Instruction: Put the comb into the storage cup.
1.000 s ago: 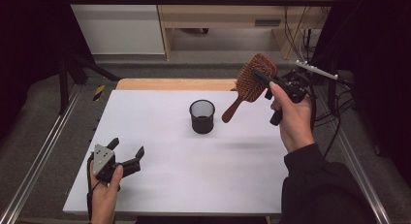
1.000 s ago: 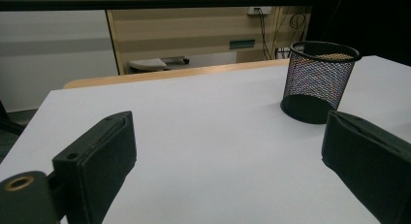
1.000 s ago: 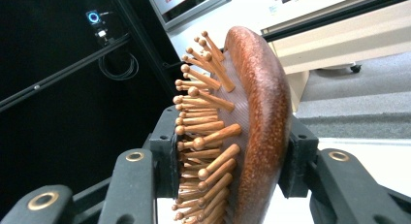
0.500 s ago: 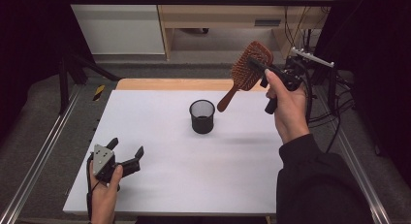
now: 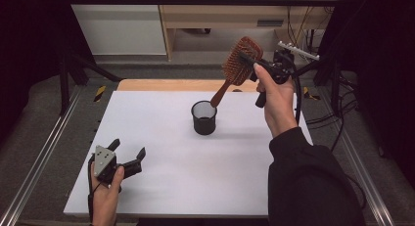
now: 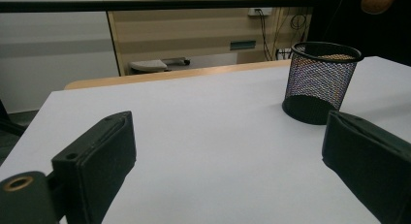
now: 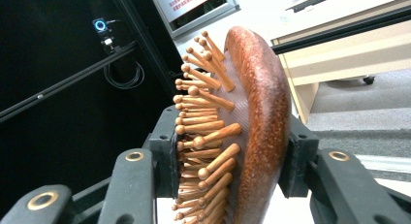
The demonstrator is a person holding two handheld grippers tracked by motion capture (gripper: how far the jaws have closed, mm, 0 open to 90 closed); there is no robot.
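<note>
A brown wooden hairbrush (image 5: 238, 64) hangs in the air, head up, its handle slanting down toward a black mesh cup (image 5: 204, 117) that stands mid-table. My right gripper (image 5: 255, 61) is shut on the brush's head; in the right gripper view the jaws clamp the hairbrush (image 7: 242, 136) across its bristles and back. The handle tip is just above the cup's far right rim. My left gripper (image 5: 128, 156) rests open near the table's front left corner, nothing between its jaws. The left gripper view looks across the table at the mesh cup (image 6: 320, 81).
The white table (image 5: 161, 138) has a wooden strip along its far edge. Metal rails run along both sides. A wooden bench and cables stand behind the table.
My right gripper has carried the hairbrush left and lower, bringing the handle tip over the mesh cup. The left gripper has stayed put.
</note>
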